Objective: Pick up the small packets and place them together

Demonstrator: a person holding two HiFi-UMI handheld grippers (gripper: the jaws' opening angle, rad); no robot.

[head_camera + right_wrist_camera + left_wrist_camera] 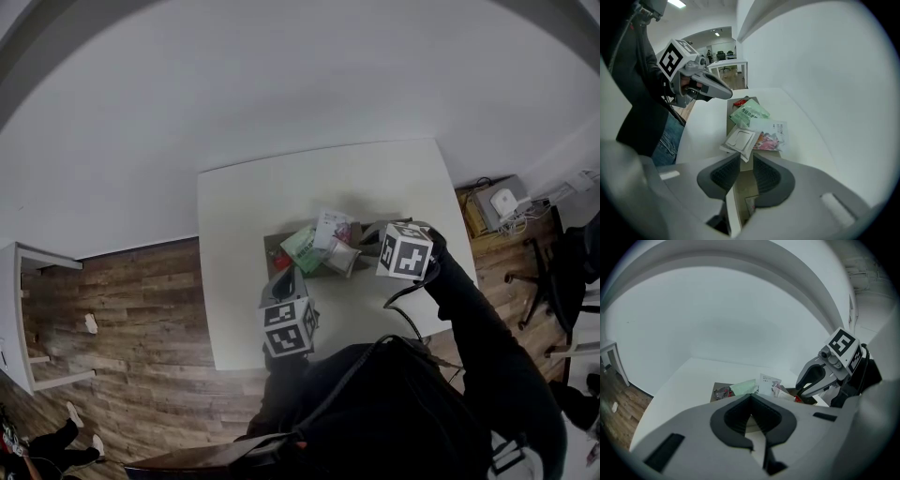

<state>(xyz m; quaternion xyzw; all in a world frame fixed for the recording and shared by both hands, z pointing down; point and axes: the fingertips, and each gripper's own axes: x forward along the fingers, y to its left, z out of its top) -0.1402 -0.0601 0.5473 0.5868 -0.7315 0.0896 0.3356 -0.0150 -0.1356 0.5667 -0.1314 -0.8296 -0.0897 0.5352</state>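
Note:
Several small packets lie piled on a brown cardboard sheet (274,246) on the white table (244,206). Among them are a green packet (749,112), a white packet with pink print (771,136), a plain white packet (739,140) and a red one (739,102). My right gripper (746,157) points steeply down at the pile's right end. It is open, its tips just short of the plain white packet and its pads pressing on nothing. My left gripper (750,398) hovers at the near left of the pile, its tips meeting with nothing between them.
The table's near edge runs just behind both grippers. Wooden floor lies to the left, with a white shelf unit (28,319). At the right stand a small device with cables (503,204) and an office chair (562,281).

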